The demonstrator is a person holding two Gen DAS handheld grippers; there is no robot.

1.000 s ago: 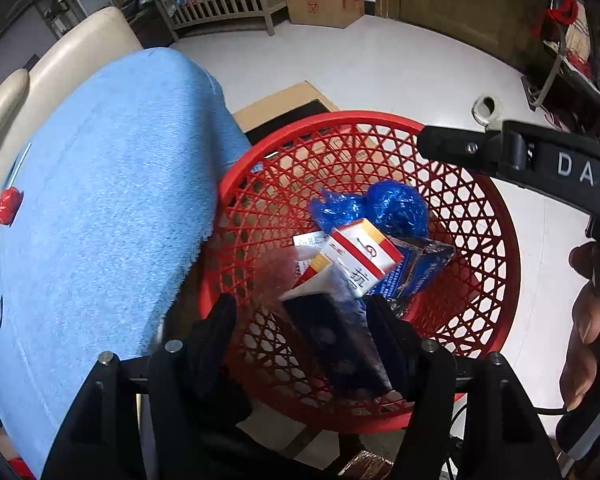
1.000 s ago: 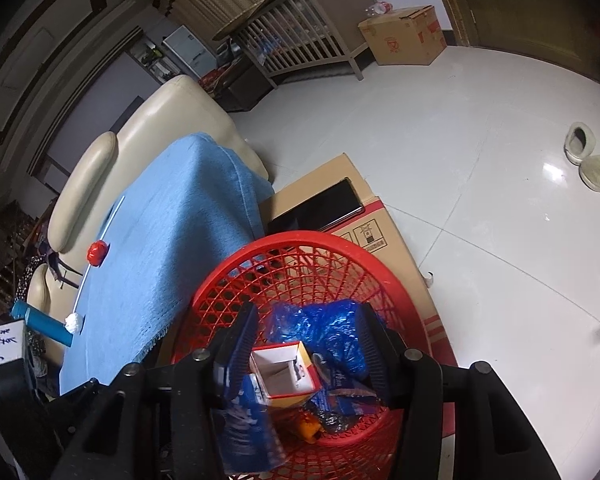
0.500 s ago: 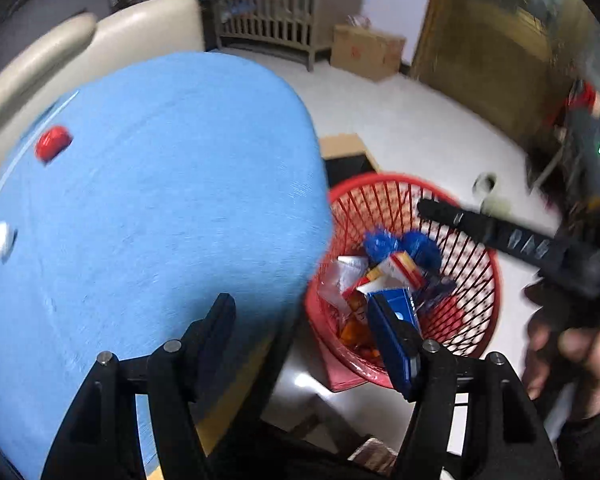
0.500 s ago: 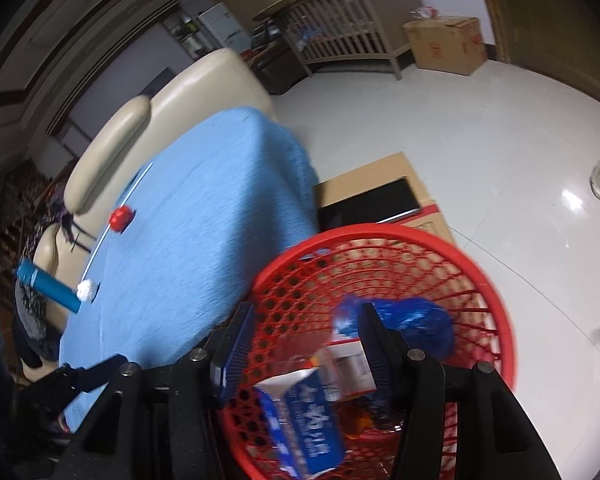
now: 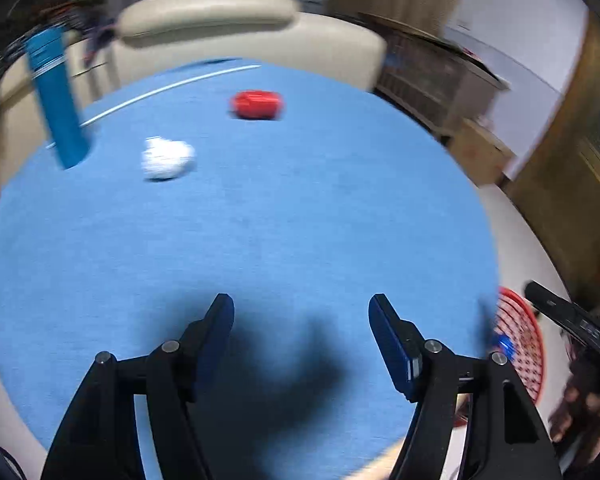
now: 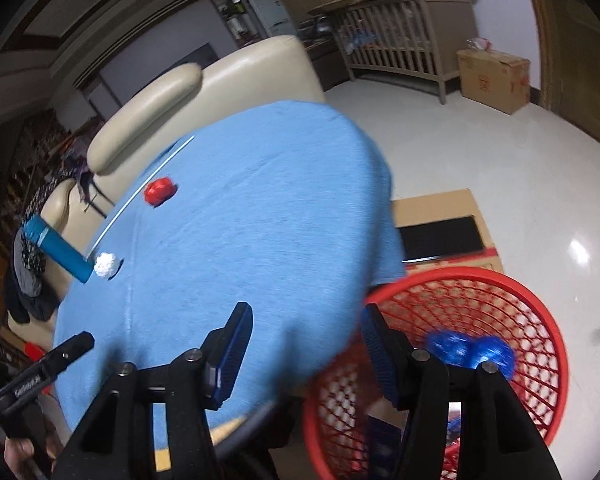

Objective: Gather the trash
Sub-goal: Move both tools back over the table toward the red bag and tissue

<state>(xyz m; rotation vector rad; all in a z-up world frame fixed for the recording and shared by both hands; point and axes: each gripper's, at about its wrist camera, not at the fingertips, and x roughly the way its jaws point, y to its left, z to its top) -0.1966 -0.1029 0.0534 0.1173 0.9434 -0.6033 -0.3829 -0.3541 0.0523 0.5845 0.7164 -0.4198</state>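
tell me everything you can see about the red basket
The red basket is a round, open-topped bin of what looks like plastic, its walls a lattice of holes under a solid rim. It sits upright and low beside the blue-covered table, whose edge overlaps its rim in the right wrist view. Inside lie shiny blue crumpled wrappers; other contents are too blurred to tell. Flattened cardboard lies behind it. Neither hand-held gripper touches it.

One red crumpled wad [image 5: 257, 105] lies at twelve o'clock on the single blue cloth [image 5: 260, 220], one white paper ball [image 5: 166, 158] at ten o'clock, one blue cylinder [image 5: 56, 100] beyond it. One red mesh basket [image 6: 540, 320] at four o'clock holds two blue foil balls [image 6: 472, 350]. One cardboard box [image 6: 494, 78] stands at one o'clock.
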